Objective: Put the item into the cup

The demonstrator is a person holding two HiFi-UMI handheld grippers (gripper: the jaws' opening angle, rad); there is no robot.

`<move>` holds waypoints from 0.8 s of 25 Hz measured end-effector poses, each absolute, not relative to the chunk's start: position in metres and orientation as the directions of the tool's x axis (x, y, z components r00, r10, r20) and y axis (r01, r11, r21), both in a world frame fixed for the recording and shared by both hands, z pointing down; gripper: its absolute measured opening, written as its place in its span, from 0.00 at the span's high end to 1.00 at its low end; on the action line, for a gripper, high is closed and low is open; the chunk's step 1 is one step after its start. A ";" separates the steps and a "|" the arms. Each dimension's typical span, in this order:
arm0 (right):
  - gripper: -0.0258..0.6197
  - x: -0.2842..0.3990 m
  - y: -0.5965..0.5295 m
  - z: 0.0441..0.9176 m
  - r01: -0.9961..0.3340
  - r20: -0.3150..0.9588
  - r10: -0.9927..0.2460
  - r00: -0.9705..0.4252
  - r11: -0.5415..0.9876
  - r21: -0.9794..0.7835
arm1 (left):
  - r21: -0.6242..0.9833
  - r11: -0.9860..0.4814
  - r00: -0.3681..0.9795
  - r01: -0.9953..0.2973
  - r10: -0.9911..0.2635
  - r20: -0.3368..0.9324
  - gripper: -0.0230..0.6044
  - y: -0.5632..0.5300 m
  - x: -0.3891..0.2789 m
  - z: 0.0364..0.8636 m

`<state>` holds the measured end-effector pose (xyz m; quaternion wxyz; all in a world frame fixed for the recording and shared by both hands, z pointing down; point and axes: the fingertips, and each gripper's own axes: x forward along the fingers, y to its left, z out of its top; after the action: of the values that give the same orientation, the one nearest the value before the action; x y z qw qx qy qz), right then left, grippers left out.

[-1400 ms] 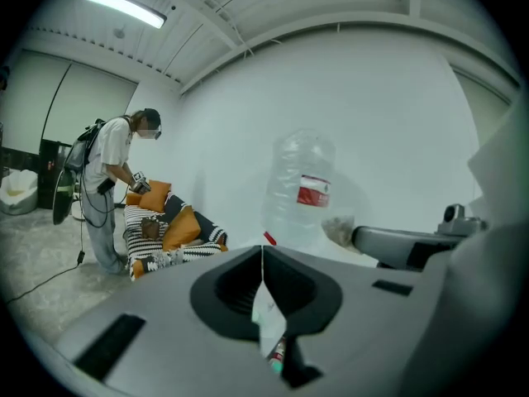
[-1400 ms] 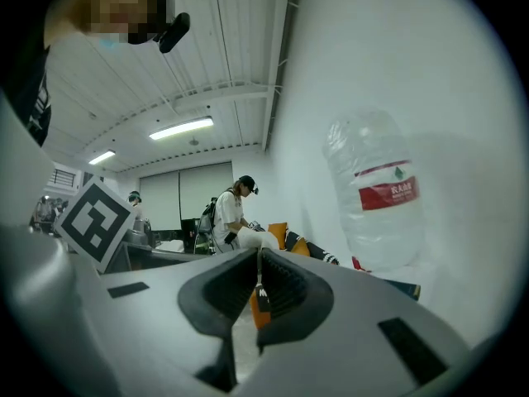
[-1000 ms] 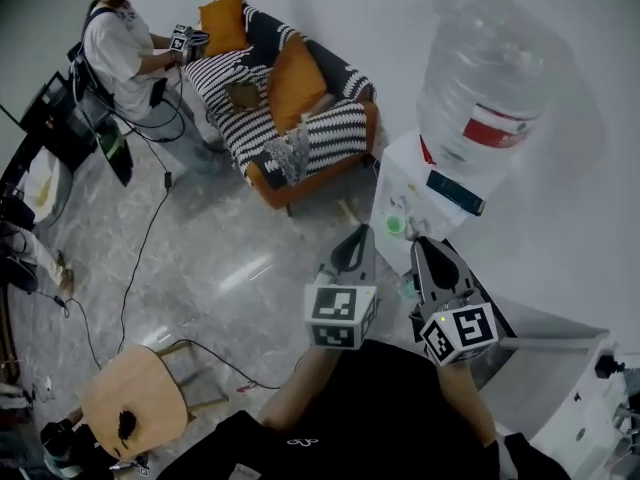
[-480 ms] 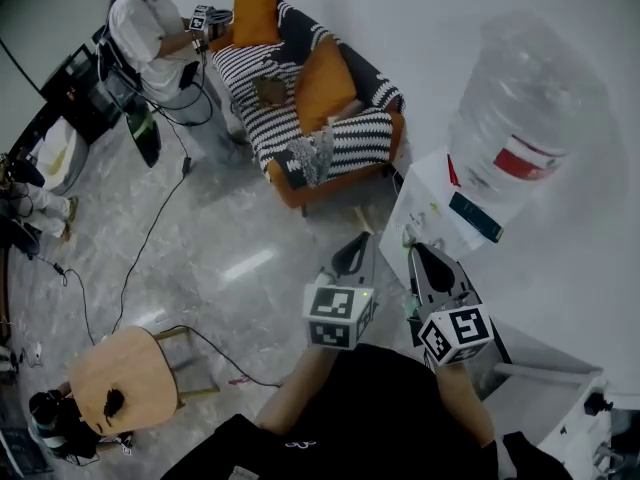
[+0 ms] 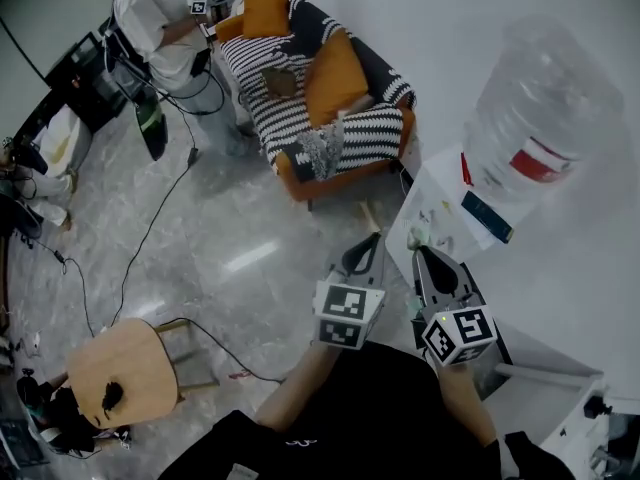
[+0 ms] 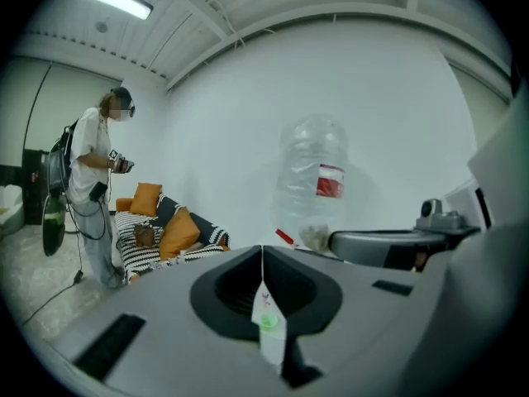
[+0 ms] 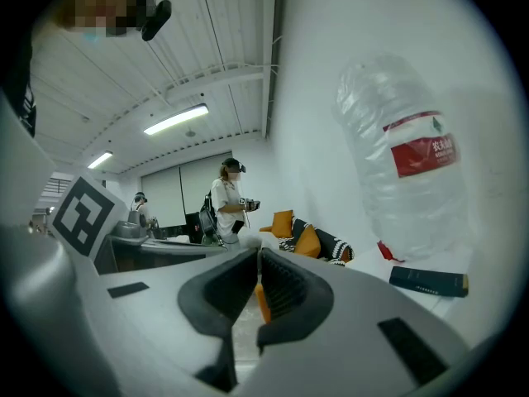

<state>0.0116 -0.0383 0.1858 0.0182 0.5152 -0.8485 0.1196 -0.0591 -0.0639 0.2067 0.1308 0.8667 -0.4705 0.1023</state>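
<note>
"White packet [image 6: 270, 337] with a green dot, where does it sit?"

"Left gripper [image 6: 263, 252]. Jaws pressed together on it. It's pinched low in the seam, back from the tips, and its lower end sticks out toward the camera."

"Upright?"

"Roughly, edge-on to the lens. Can't read any print on it."

"Right gripper [image 7: 259, 256]?"

"Jaws nearly together, only a thin slit between the ribbed pads. An orange sliver [image 7: 261, 301] shows in that slit; can't tell whether it's pinched or just seen through the gap."

"Head view?"

"Both grippers side by side, close to the person's chest, tips pointing away. Left gripper [image 5: 366, 246] is over the grey marble floor [image 5: 230, 268]. Right gripper [image 5: 427, 260] is at the edge of the white water dispenser [image 5: 440, 213]. The packet is too small to make out there."

"Around them?"

"Clear water bottle [image 5: 540, 108] with a red label stands on the dispenser, just ahead and to the right of the right gripper. Orange sofa [image 5: 330, 158] with striped throws and orange cushions sits further out. Another person [image 5: 160, 33] in a white top stands beside the sofa's far end, holding something with square markers. Round wooden stool [image 5: 110, 368] is at lower left, well apart from both grippers, and black cables run across the floor."
</note>
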 end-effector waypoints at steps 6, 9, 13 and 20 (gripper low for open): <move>0.92 0.009 -0.036 0.195 -0.881 0.190 -0.863 -0.468 0.439 -0.177 | 0.191 -0.566 0.596 -0.802 -0.737 0.320 0.94 -0.057 -0.052 0.223; 0.93 0.012 -0.033 0.199 -0.885 0.210 -0.863 -0.461 0.429 -0.178 | 0.184 -0.576 0.602 -0.796 -0.722 0.341 0.94 -0.050 -0.050 0.231; 0.92 0.012 -0.033 0.204 -0.884 0.232 -0.854 -0.466 0.435 -0.172 | 0.199 -0.570 0.601 -0.797 -0.721 0.345 0.94 -0.050 -0.049 0.238; 0.93 0.008 -0.032 0.208 -0.877 0.257 -0.839 -0.480 0.450 -0.170 | 0.219 -0.560 0.601 -0.799 -0.723 0.341 0.94 -0.047 -0.051 0.243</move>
<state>0.0082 -0.0317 0.2084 0.0680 0.5054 -0.8487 0.1404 -0.0506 -0.0473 0.2427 0.1779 0.8768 -0.4339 0.1066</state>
